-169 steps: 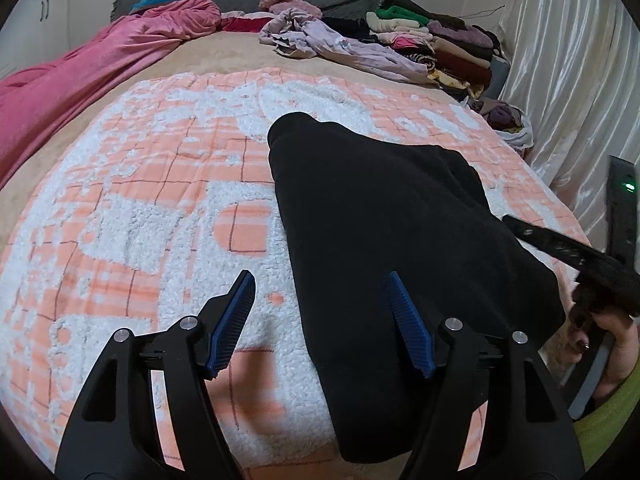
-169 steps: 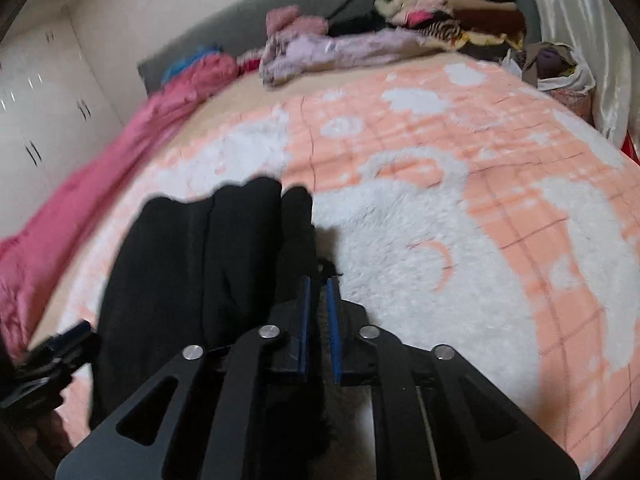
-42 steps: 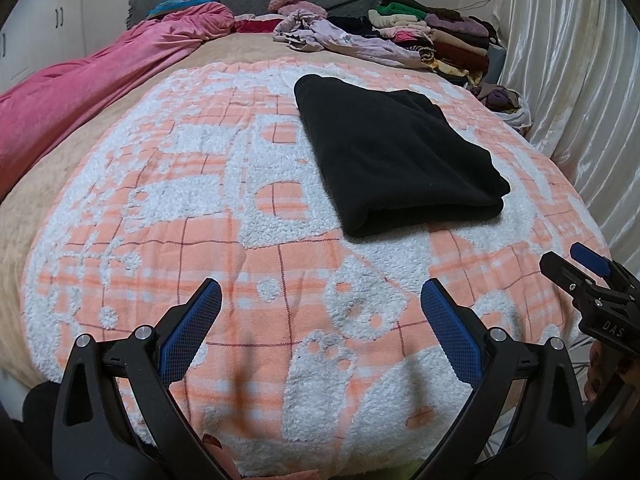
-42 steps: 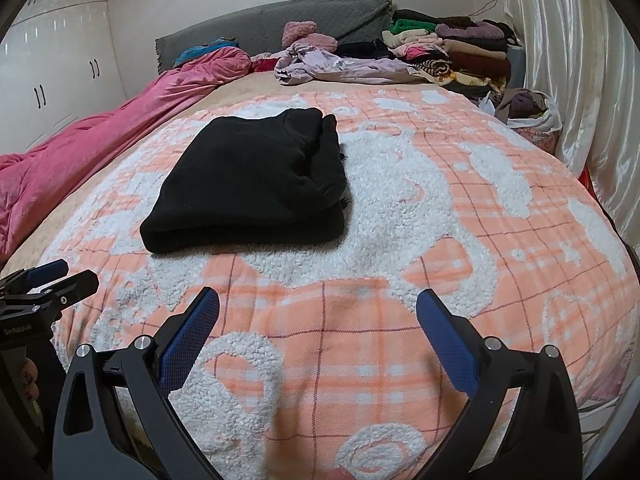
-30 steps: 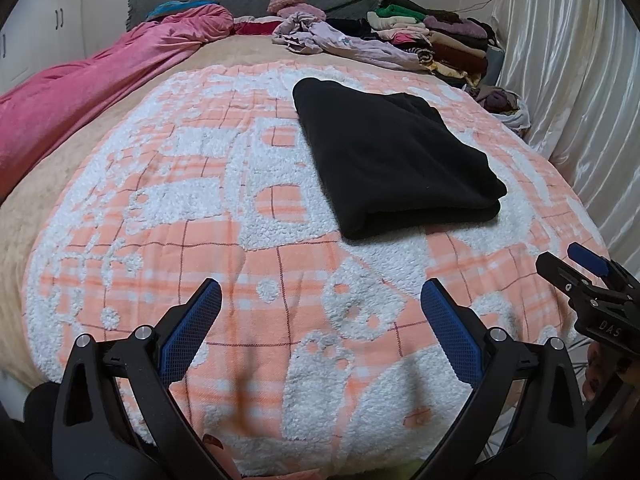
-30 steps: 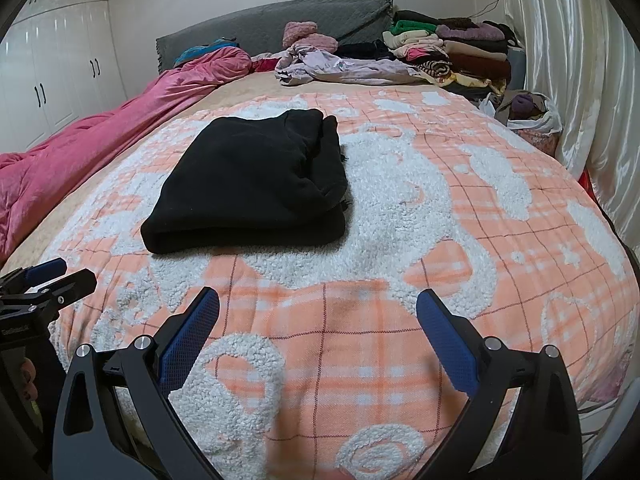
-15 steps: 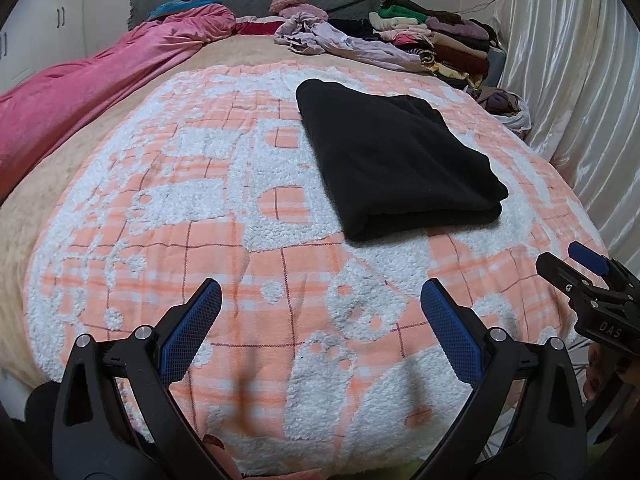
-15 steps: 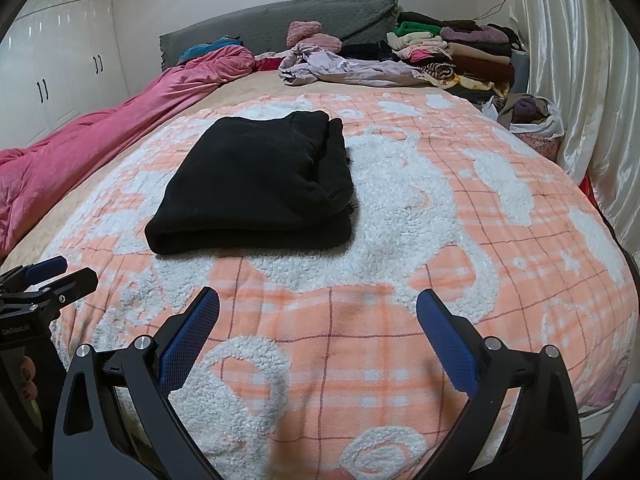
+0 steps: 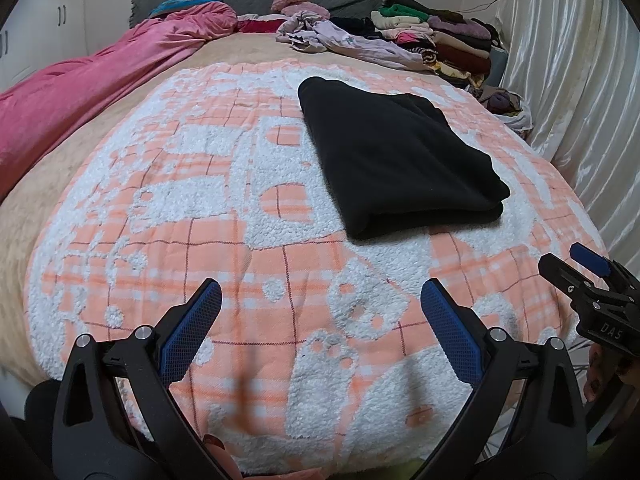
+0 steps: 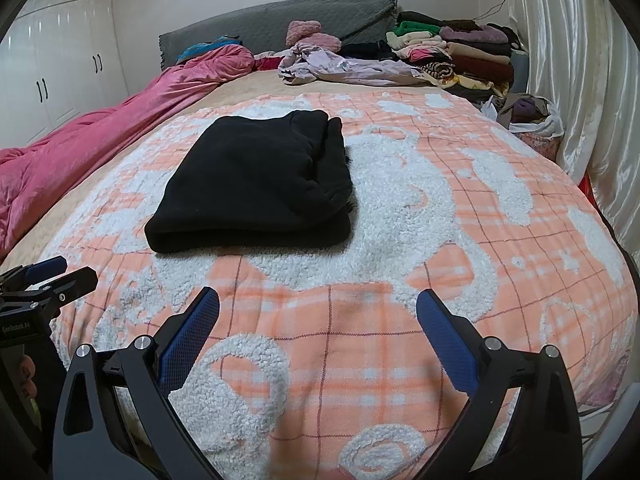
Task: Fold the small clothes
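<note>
White wardrobe doors [image 10: 60, 76] line the wall off to the left of both tools, and pale satin curtains [image 9: 568, 92] hang down the right side. Between them the bed [image 10: 400, 92] fills nearly everything ahead, with a grey headboard [image 10: 280, 24] at the far end.

Spread over the near half of the bed is an orange-and-white plaid fleece blanket [image 9: 200, 208], reaching right under the tools. A rumpled pink duvet [image 10: 100, 132] runs along the far left edge. Far ahead and to the right sits a stack of folded clothes [image 9: 440, 40], with a loose lilac garment [image 10: 344, 66] lying just left of it.

The black garment [image 9: 396, 152] lies folded into a thick rectangle on the blanket, ahead of both tools and well apart from them; it is ahead and to the right of the left tool, and ahead and to the left of the right one [image 10: 256, 184].

The left tool [image 9: 320, 316] hangs near the bed's foot with its blue pads spread wide, holding nothing. The right tool [image 10: 318, 318] is beside it, equally wide and empty.
</note>
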`<state>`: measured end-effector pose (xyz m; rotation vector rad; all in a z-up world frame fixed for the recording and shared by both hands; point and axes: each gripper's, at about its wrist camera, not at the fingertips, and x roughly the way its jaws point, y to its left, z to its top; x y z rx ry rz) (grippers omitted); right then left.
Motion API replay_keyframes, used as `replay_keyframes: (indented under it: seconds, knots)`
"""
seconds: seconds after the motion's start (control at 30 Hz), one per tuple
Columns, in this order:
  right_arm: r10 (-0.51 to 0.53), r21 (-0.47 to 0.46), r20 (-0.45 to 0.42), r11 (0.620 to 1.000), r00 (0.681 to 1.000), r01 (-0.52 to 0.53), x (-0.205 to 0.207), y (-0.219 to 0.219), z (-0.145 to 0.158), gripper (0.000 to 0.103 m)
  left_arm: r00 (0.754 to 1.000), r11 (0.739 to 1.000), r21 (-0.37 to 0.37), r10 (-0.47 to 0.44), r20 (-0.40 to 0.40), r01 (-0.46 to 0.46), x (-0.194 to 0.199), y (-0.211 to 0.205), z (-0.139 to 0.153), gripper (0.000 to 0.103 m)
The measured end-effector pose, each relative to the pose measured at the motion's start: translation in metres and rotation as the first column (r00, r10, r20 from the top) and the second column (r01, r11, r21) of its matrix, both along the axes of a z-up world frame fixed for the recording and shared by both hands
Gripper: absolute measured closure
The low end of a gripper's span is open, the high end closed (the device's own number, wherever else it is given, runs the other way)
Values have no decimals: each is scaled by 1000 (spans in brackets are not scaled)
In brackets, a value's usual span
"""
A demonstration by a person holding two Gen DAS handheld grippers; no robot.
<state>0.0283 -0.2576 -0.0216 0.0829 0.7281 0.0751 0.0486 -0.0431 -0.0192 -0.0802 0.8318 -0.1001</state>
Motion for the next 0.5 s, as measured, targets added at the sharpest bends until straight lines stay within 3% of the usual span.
replay_keyframes:
  seconds: [0.5]
  knots:
    - [2, -3, -3, 1000, 1000, -2, -1, -1, 0, 5, 1000, 1000, 11, 6, -4, -6, 0, 0, -1, 10]
